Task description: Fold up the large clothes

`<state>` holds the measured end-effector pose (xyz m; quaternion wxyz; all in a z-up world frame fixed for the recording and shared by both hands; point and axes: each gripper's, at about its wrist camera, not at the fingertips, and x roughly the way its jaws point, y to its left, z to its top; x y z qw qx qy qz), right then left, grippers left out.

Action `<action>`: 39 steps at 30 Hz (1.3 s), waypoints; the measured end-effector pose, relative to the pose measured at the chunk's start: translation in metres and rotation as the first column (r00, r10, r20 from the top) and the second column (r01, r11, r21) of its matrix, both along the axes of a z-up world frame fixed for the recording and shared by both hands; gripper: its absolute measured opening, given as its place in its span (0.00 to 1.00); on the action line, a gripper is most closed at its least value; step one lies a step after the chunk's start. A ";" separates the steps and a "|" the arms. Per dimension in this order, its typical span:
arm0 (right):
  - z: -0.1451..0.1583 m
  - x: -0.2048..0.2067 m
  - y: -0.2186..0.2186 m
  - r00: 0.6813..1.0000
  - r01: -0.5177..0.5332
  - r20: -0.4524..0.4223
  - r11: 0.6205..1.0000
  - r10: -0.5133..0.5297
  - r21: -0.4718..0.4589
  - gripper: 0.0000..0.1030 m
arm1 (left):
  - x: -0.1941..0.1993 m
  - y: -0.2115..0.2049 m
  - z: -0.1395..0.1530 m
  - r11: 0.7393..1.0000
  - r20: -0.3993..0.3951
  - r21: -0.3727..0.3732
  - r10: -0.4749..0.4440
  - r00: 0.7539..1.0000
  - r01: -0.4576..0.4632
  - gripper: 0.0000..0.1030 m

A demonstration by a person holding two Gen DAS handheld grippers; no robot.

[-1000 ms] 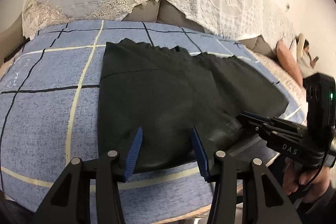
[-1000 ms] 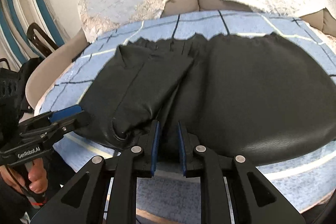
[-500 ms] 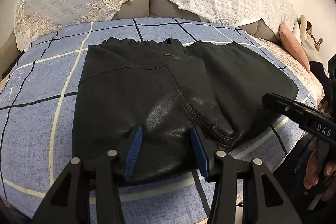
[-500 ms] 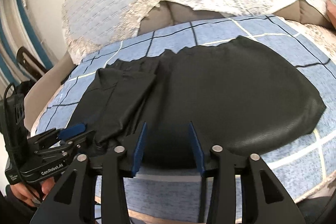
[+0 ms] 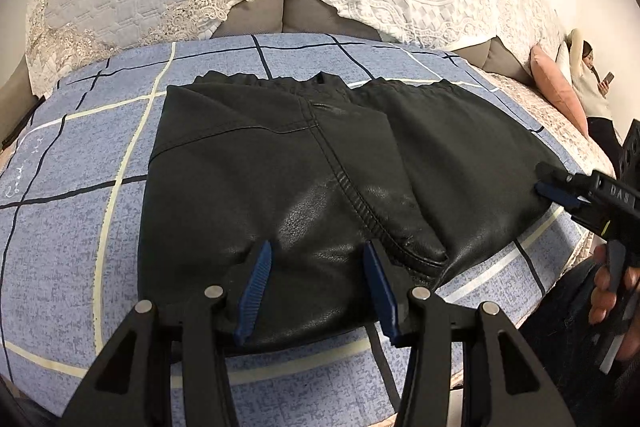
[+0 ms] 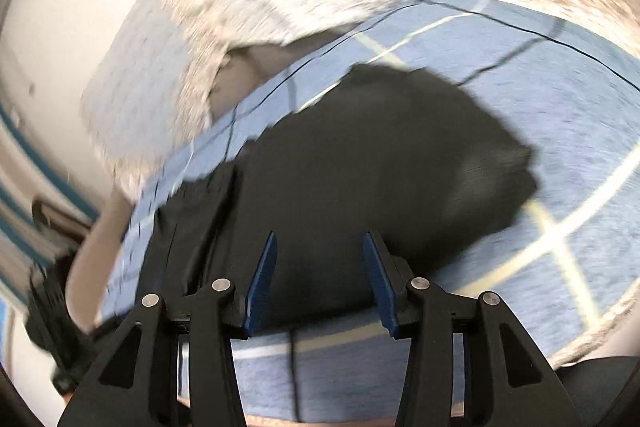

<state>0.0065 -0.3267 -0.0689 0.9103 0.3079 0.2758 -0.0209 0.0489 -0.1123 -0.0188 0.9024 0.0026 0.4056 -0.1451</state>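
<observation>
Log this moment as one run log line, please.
garment: black leather trousers folded on blue checked sheet | left gripper: open | right gripper: just opened, empty

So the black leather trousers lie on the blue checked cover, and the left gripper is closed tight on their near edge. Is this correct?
Not quite. The left gripper is open: in the left wrist view its blue pads stand apart over the near edge of the black leather trousers and pinch nothing. The rest holds: the trousers lie on the blue checked cover.
</observation>
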 end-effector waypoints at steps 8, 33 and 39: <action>0.002 -0.037 -0.051 0.973 0.212 0.042 0.953 -0.226 0.214 0.46 | 0.001 0.000 0.002 1.000 0.008 0.000 0.002 1.000 -0.002 0.48; -0.018 -0.009 -0.068 0.961 0.274 -0.009 0.944 -0.277 0.185 0.61 | 0.025 0.004 0.003 0.999 0.001 -0.034 0.025 1.000 -0.025 0.48; -0.020 0.006 -0.071 0.966 0.257 -0.021 0.953 -0.257 0.159 0.55 | 0.025 0.002 0.001 0.999 0.005 -0.032 0.033 0.999 -0.033 0.48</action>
